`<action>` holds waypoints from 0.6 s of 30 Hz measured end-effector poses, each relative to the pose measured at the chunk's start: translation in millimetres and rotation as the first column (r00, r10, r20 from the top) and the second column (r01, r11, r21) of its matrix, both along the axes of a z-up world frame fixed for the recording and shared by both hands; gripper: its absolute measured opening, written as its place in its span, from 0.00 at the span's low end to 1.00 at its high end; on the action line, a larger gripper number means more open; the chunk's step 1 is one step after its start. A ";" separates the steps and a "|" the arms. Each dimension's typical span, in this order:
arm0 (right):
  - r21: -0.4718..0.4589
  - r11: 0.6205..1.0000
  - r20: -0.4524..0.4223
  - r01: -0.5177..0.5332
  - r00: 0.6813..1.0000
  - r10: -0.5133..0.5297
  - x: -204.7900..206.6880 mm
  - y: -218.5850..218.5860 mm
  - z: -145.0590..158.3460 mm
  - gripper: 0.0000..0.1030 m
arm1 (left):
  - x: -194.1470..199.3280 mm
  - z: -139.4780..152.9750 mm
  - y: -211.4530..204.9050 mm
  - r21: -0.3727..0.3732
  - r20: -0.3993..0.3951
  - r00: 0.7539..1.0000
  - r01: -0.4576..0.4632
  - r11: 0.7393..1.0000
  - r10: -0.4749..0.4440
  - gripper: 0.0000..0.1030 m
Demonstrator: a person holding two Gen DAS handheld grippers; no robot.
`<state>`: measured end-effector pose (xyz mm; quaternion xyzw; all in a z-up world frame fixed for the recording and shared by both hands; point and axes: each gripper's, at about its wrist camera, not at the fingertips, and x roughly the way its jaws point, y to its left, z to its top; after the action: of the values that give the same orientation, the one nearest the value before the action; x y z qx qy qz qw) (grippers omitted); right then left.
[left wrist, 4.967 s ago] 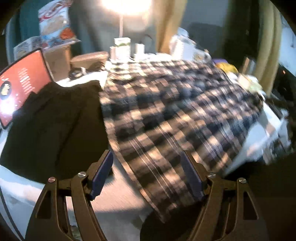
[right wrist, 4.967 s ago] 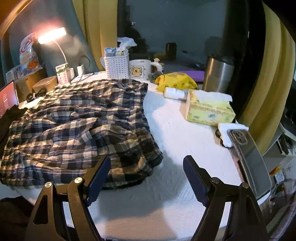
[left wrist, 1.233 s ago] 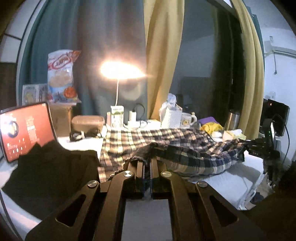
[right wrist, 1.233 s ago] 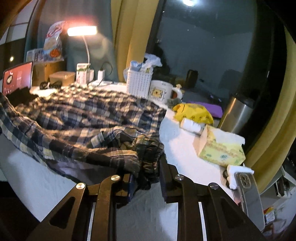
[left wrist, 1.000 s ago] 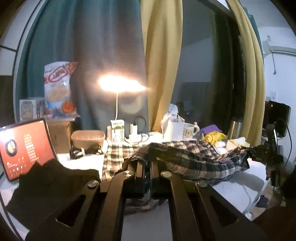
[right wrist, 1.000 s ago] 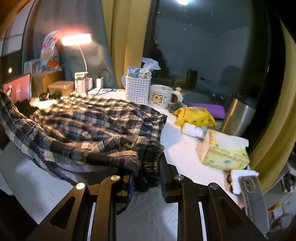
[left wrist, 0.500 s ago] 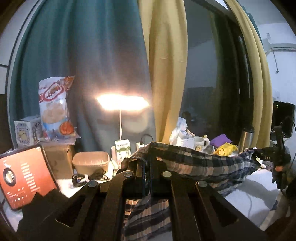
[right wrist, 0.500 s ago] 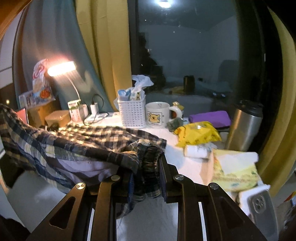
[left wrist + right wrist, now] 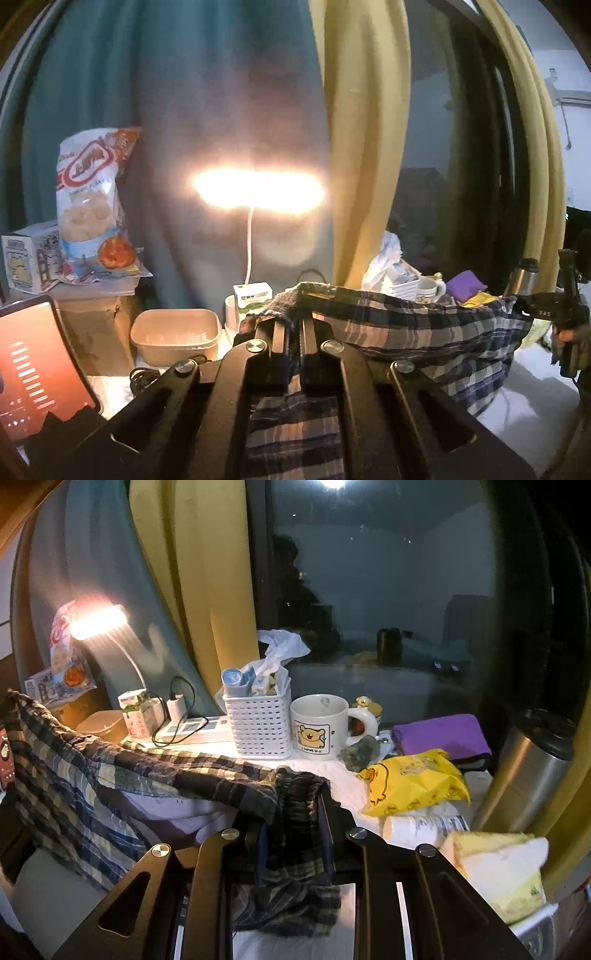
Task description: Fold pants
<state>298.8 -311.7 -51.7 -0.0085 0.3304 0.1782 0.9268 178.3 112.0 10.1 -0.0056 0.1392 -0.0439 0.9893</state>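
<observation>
The plaid pants (image 9: 424, 332) hang in the air, stretched between my two grippers above the white table. My left gripper (image 9: 293, 323) is shut on one end of the pants' edge, with cloth bunched above the jaws and more hanging below. My right gripper (image 9: 293, 805) is shut on the other end of the plaid pants (image 9: 110, 775), which sag away to the left. The right gripper also shows at the far right of the left wrist view (image 9: 543, 314). The pants' pale inner lining (image 9: 177, 812) faces the right camera.
A lit desk lamp (image 9: 258, 190), a beige tub (image 9: 175, 338), a snack bag (image 9: 92, 206) and a red-screened tablet (image 9: 33, 365) stand at the left. A white basket (image 9: 258, 720), bear mug (image 9: 319, 727), yellow bag (image 9: 413, 779), steel flask (image 9: 532, 771) and tissue box (image 9: 495, 871) crowd the right.
Both grippers have risen with the pants, lifting them further off the table. The cloth now hangs higher between them. Both stay shut.
</observation>
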 end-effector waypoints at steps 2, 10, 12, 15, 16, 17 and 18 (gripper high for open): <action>0.001 1.000 -0.010 0.000 1.000 0.000 11.3 3.7 -4.8 0.23 | 18.3 -4.4 3.5 0.009 -0.003 1.000 0.007 1.000 -0.007 0.02; 0.004 1.000 -0.071 0.011 0.997 -0.011 58.9 15.6 -26.8 0.23 | 95.3 -26.4 13.5 0.105 -0.067 0.998 0.021 0.994 -0.014 0.02; 0.009 1.000 -0.098 0.024 0.995 -0.023 74.2 16.6 -34.7 0.23 | 114.5 -37.3 18.5 0.102 -0.097 0.995 0.017 0.995 -0.007 0.02; 0.003 0.999 -0.136 0.039 0.990 -0.038 95.7 22.5 -48.1 0.23 | 138.9 -53.9 22.7 0.113 -0.129 0.992 0.010 0.994 0.005 0.02; -0.008 0.999 -0.148 0.043 0.988 -0.044 103.8 25.8 -53.8 0.23 | 146.6 -59.7 23.5 0.113 -0.142 0.990 0.009 0.994 0.007 0.02; -0.022 0.999 -0.158 0.045 0.986 -0.048 110.2 28.5 -59.1 0.23 | 154.1 -65.4 24.1 0.116 -0.156 0.988 0.007 0.993 0.011 0.02; -0.033 0.998 -0.165 0.047 0.985 -0.052 115.5 31.0 -63.4 0.23 | 159.3 -69.0 25.2 0.118 -0.163 0.986 0.004 0.993 0.015 0.02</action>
<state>414.3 -280.7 -115.1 0.0012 0.4091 0.1506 0.9000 337.6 137.3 -58.8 0.0489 0.2225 -0.0321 0.9732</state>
